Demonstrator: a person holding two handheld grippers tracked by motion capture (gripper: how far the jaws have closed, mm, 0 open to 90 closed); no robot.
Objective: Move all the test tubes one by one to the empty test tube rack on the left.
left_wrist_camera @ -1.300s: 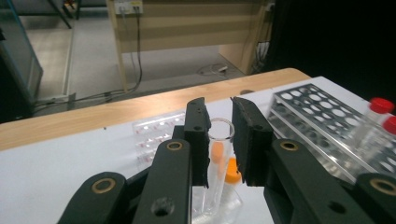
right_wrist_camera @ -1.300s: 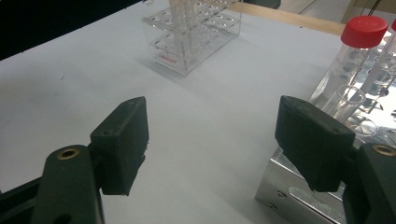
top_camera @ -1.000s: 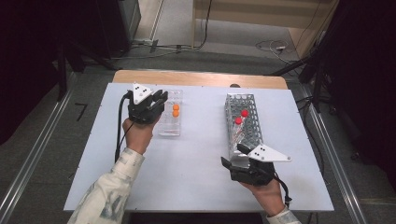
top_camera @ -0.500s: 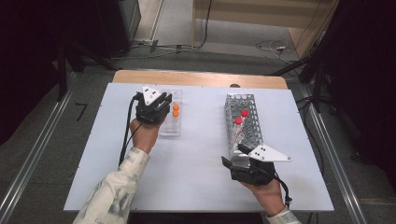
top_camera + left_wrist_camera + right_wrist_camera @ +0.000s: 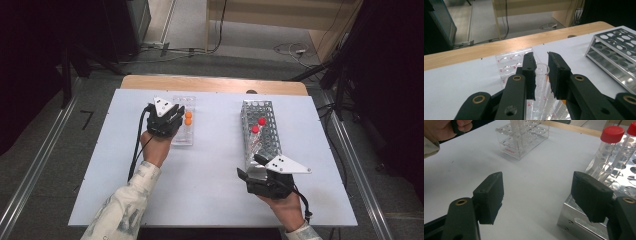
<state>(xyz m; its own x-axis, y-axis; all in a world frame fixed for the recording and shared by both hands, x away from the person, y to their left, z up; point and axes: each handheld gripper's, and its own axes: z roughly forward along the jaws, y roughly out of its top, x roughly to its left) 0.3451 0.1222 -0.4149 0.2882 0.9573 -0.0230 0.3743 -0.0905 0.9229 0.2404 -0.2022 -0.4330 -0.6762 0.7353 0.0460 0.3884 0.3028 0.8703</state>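
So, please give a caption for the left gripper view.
Left gripper shut on an open clear tube above the clear rack.

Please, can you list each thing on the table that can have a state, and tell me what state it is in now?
Left gripper: shut on an uncapped clear tube over the clear rack.
Right gripper: open, empty, beside the metal rack.
Orange-capped tubes: upright in the clear rack.
Red-capped tubes: capped, in the metal rack.

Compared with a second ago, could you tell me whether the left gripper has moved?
Yes. The left gripper has shifted right, toward the clear rack, and now overlaps that rack's left edge, gripping an open clear tube.
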